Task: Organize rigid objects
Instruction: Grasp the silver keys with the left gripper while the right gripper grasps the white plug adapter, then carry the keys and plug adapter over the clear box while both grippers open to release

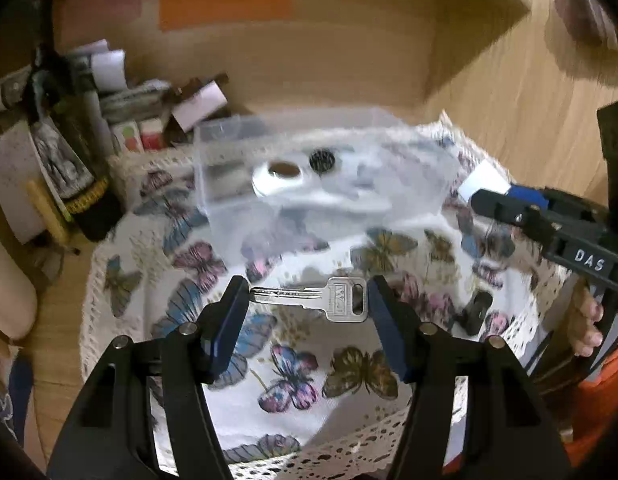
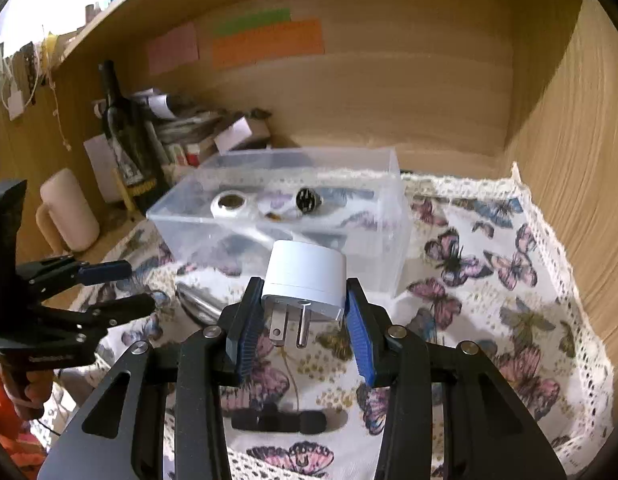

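We hold two things at once. Our left gripper (image 1: 307,300) pinches a silver key (image 1: 315,298) end to end, blade tip against one pad and head against the other, the key lying crosswise between the fingers and lifted clear of the butterfly cloth (image 1: 293,408) below. Our right gripper (image 2: 305,312) clamps a white plug adapter (image 2: 307,276) by its sides, prongs pointing back toward the camera and slightly down.

Straight ahead of both grippers sits the clear plastic box (image 2: 389,216), open at the top. Inside it: a white ring-shaped piece (image 2: 229,203) and a small dark round part (image 2: 307,200); other contents are too blurred to name. The box stands just beyond the adapter, and somewhat farther ahead of the key.

Below our right gripper, close to its base, a small black object (image 2: 277,420) lies on the cloth, not yet collected.

Judged step: carrying, both items picked and on their way to the box. The next move calls for bringing each gripper forward and over the box rim, then spreading the fingers to drop. The key's end-to-end grip looks slight, so a jolt could twist it loose. We should keep the two grippers apart over the opening.
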### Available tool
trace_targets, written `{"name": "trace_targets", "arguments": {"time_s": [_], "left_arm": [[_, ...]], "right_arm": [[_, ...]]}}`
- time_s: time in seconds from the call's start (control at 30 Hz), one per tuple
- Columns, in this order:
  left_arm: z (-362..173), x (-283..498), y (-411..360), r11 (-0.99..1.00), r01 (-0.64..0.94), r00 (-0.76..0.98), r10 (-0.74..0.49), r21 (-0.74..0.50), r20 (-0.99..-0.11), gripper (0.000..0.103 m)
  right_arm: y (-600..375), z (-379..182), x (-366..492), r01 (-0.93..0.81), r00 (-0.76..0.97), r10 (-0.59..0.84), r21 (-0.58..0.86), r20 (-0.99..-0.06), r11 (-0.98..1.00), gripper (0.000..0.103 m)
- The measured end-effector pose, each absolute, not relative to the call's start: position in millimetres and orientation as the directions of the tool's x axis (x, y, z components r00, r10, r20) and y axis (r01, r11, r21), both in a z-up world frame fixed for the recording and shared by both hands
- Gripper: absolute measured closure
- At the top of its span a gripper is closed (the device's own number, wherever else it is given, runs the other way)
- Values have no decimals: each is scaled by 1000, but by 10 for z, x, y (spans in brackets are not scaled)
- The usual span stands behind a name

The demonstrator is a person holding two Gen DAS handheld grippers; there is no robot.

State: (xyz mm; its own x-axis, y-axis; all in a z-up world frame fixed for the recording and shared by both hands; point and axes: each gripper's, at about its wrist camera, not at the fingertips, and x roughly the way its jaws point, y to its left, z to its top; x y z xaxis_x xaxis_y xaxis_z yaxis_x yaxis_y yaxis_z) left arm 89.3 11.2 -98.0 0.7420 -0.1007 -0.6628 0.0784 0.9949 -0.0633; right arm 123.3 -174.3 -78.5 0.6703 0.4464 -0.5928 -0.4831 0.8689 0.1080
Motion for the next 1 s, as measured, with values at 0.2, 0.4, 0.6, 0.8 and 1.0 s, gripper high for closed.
{"name": "trace_targets", "arguments": {"time_s": [0.2, 0.4, 0.6, 0.8, 1.0], "left_arm": [[-706, 947, 218, 995, 60, 796, -96, -80, -597, 42], [-481, 1070, 315, 995, 34, 836, -78, -90, -543, 42], [-344, 1252, 400, 996, 7, 859, -54, -94, -509, 42], [-446, 1514, 486, 994, -13, 841, -46, -105, -540, 42], [-686, 1735, 480, 996, -11, 799, -47, -93, -599, 42]], "right_arm": [[-1726, -588, 1322, -484, 700, 456, 105, -550, 869, 66], [-1678, -404, 1459, -488, 724, 461, 92, -513, 868, 66], [-1615, -296, 1666, -489, 734, 461, 83, -499, 868, 66], [-1502, -288, 1939, -490, 727, 452, 71, -516, 869, 66], [-1355, -464, 2226, -484, 691, 434, 75, -579, 872, 66]]}}
